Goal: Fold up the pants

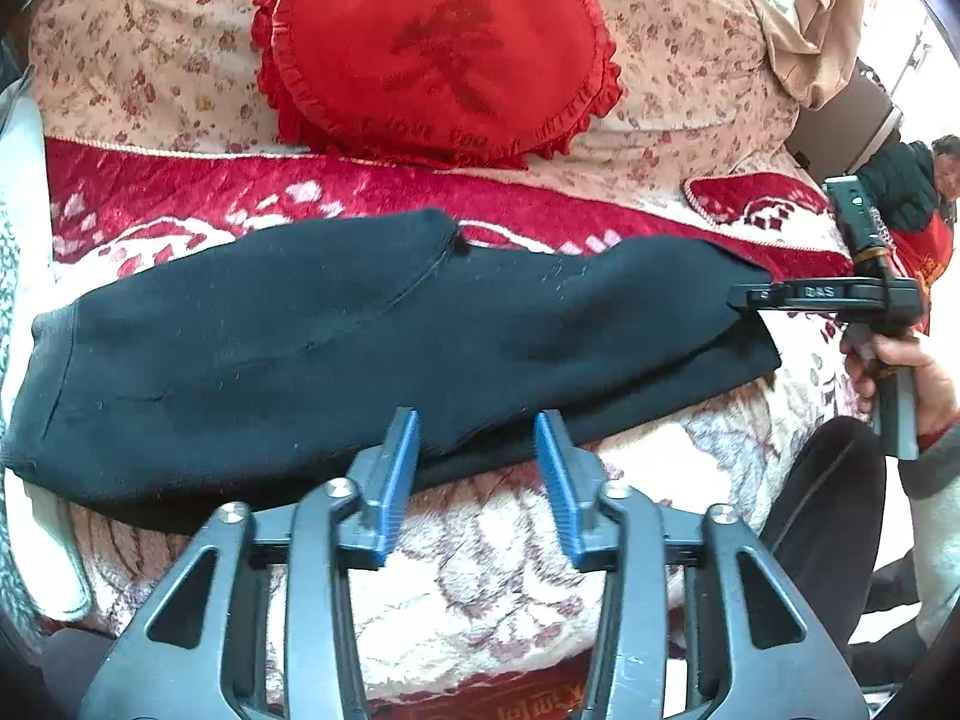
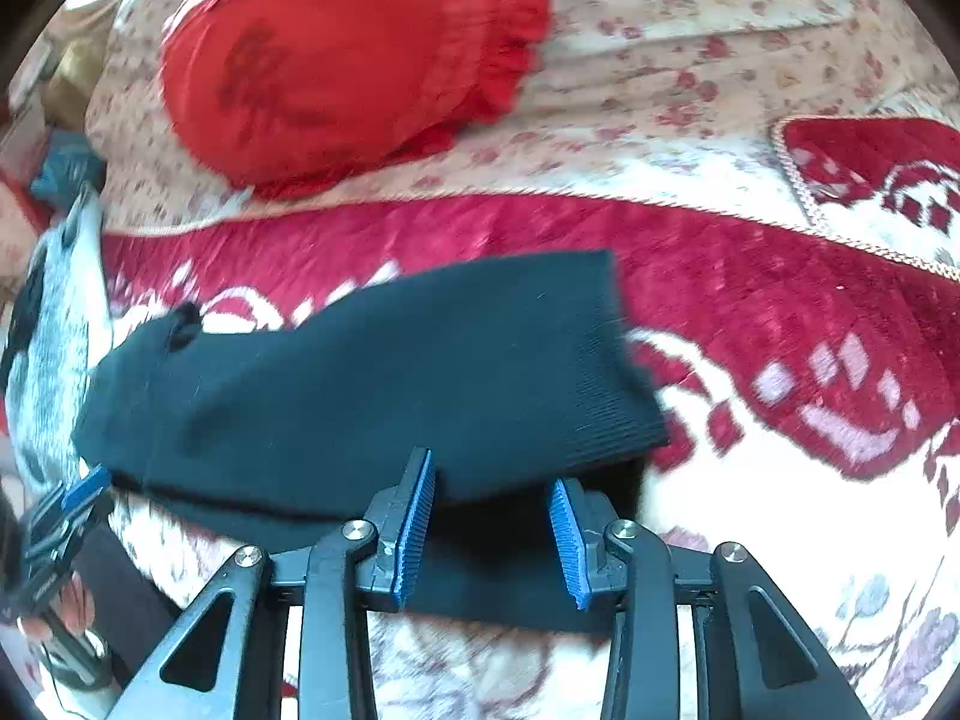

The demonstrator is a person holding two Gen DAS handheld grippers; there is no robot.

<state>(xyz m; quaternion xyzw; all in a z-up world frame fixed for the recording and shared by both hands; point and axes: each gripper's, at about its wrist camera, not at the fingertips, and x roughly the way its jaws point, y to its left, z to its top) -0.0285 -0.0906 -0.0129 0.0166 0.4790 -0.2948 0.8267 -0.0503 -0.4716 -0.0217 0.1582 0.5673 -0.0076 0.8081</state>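
Note:
Dark navy pants (image 1: 360,348) lie folded lengthwise across the red-and-white blanket, waistband at the left, leg cuffs at the right. My left gripper (image 1: 477,438) is open, its blue pads at the pants' near edge. My right gripper shows in the left wrist view (image 1: 750,295) at the far cuff end, touching the fabric. In the right wrist view the right gripper (image 2: 495,480) is open, its blue pads on either side of the near edge of the ribbed cuff (image 2: 600,396). The left gripper (image 2: 78,498) shows at the far left there.
A red heart-shaped cushion (image 1: 438,54) lies behind the pants on a floral sheet (image 1: 690,60). The red-and-white blanket (image 2: 780,330) covers the bed. A white garment (image 1: 24,240) lies at the left. The person's dark-trousered leg (image 1: 822,510) is at the right.

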